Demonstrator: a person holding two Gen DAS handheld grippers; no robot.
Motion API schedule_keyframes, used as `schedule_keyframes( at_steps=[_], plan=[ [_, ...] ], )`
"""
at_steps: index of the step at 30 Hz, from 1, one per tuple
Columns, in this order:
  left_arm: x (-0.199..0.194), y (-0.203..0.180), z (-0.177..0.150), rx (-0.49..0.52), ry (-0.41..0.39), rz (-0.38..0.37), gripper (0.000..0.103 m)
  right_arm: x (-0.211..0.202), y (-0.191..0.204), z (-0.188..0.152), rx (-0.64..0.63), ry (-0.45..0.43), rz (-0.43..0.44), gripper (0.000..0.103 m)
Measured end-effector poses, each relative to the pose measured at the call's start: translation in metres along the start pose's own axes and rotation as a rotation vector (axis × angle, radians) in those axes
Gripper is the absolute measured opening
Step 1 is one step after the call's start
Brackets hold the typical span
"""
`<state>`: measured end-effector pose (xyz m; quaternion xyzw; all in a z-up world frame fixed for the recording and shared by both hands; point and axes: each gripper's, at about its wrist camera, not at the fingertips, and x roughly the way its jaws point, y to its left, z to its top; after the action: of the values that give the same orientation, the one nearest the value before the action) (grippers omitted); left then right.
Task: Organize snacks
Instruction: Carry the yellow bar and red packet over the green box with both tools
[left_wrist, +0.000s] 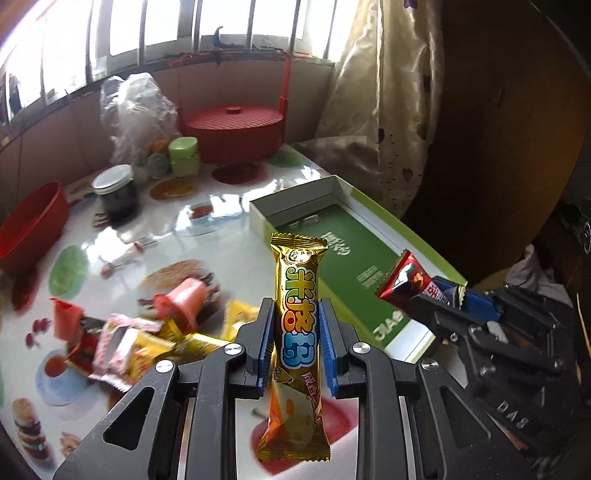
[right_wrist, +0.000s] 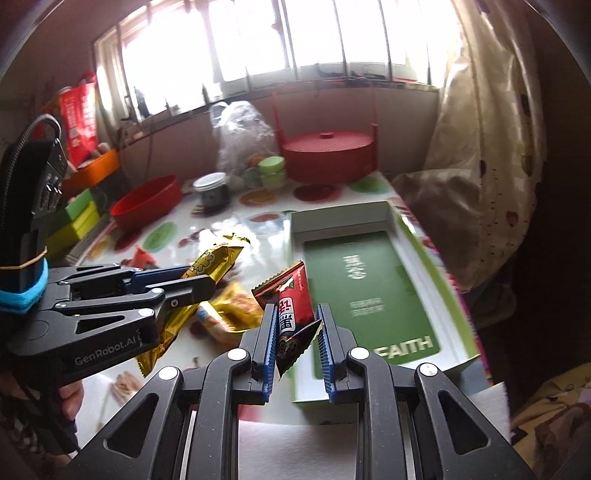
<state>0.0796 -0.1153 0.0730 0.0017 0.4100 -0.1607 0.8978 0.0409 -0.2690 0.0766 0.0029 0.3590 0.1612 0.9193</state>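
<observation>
Both grippers are loaded up here. The left gripper (left_wrist: 297, 332) has its blue pads clamped on a long gold snack bar (left_wrist: 297, 332), gripping it around the middle, so the bar sticks out past the fingertips toward the far side and hangs back toward the camera too. It's lifted off the table (left_wrist: 229, 236), near the left edge of the green box (left_wrist: 354, 266).

The right gripper (right_wrist: 297, 332) is pinching a red snack packet (right_wrist: 293, 310), with the packet tilted up and leaning left. It looks held mostly against the left pad; whether the right pad actually touches it is hard to say. It sits just off the near left corner of the box, whose green floor looks bare in both views.

Left of the box, a messy pile of snacks (left_wrist: 147, 332) lies on the table, blurry. Further back there's a red bowl (left_wrist: 33, 225), a dark jar (left_wrist: 116, 194) and a red lidded pot (left_wrist: 234, 131).
</observation>
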Motion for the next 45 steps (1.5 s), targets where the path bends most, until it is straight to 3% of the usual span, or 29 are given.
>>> schedule_keyframes(
  at_steps=[21, 42, 45],
  plan=[
    [0.06, -0.036, 0.023, -0.064, 0.091, -0.121, 0.024, 0.038, -0.06, -0.004, 0.103, 0.078, -0.145, 0.02],
    [0.104, -0.043, 0.029, -0.094, 0.182, -0.124, 0.024, 0.07, -0.072, -0.002, 0.101, 0.143, -0.209, 0.021],
    [0.104, -0.044, 0.029, -0.09, 0.183, -0.129, 0.024, 0.069, -0.072, -0.001, 0.104, 0.139, -0.228, 0.026]
  ],
)
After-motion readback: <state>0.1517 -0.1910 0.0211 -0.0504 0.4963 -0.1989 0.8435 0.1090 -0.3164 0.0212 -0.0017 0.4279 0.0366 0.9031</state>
